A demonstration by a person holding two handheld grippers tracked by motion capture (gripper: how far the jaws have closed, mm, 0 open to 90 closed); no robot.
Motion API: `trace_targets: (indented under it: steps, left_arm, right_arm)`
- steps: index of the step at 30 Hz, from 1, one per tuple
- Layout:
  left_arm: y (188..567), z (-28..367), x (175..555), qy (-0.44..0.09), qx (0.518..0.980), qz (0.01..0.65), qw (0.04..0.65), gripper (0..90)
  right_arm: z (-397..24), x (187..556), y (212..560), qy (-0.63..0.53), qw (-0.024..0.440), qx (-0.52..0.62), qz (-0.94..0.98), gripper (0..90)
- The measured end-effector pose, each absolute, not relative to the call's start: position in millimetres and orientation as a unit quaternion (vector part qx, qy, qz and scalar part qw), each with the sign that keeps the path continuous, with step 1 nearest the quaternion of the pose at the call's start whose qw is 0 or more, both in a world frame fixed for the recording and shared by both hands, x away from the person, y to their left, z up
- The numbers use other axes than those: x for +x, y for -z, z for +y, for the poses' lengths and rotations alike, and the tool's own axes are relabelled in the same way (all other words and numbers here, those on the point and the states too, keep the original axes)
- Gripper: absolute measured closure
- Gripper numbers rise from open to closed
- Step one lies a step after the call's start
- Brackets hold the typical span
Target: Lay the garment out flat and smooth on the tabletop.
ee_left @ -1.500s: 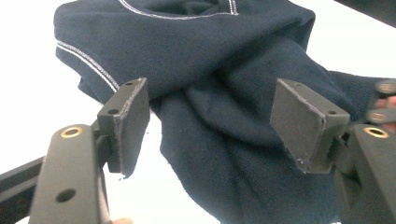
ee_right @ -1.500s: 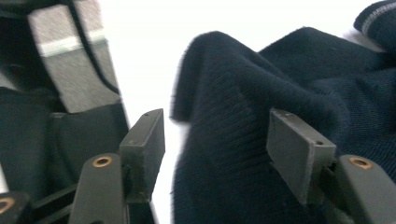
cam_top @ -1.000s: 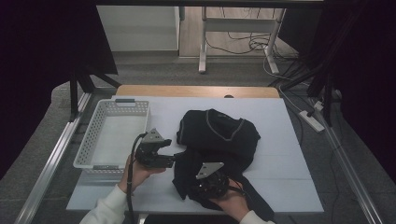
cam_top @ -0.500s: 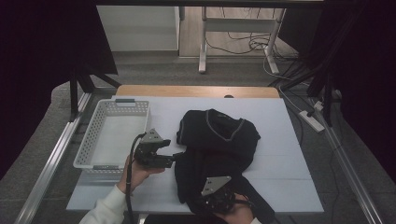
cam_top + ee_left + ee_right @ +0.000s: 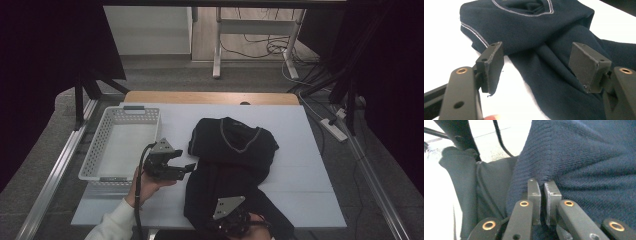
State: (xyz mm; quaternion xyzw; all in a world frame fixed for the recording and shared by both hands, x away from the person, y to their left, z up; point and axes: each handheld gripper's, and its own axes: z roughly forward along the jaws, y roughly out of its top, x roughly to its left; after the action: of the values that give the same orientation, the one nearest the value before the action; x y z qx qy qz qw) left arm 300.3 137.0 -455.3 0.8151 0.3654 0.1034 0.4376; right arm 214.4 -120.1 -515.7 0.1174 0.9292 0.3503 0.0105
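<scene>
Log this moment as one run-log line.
left gripper: open, beside sweater | right gripper: shut on sweater near edge | basket: left on table

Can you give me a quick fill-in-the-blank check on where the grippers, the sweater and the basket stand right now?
1. The right gripper is ____ on the dark sweater.
2. The left gripper has its jaws ____, with no cloth between them.
3. The white basket lies to the ____ of the sweater in the high view.
4. Inside, the basket is ____.

Missing words: shut; open; left; empty
</scene>
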Motion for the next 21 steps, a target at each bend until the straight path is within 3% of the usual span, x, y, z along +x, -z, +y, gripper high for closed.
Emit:
trace_targets:
  steps: [13, 15, 17, 21]
  left_arm:
    - [456.4, 136.3, 300.4, -0.103, 0.816, 0.365, 0.436, 29.0]
    - [456.2, 135.8, 300.0, -0.103, 0.816, 0.365, 0.436, 28.9]
    - [456.2, 135.4, 299.8, -0.103, 0.817, 0.363, 0.436, 28.9]
    - [456.9, 135.6, 300.3, -0.102, 0.817, 0.365, 0.435, 28.8]
  right_arm:
    - [-116.2, 193.1, 512.2, -0.358, -0.007, 0.083, 0.930, 84.2]
    - [-120.2, 196.8, 512.1, -0.368, -0.007, 0.098, 0.925, 76.2]
    - [-124.3, 200.8, 508.3, -0.378, -0.003, 0.118, 0.918, 61.1]
    - [-137.0, 207.4, 493.5, -0.408, 0.023, 0.146, 0.901, 47.7]
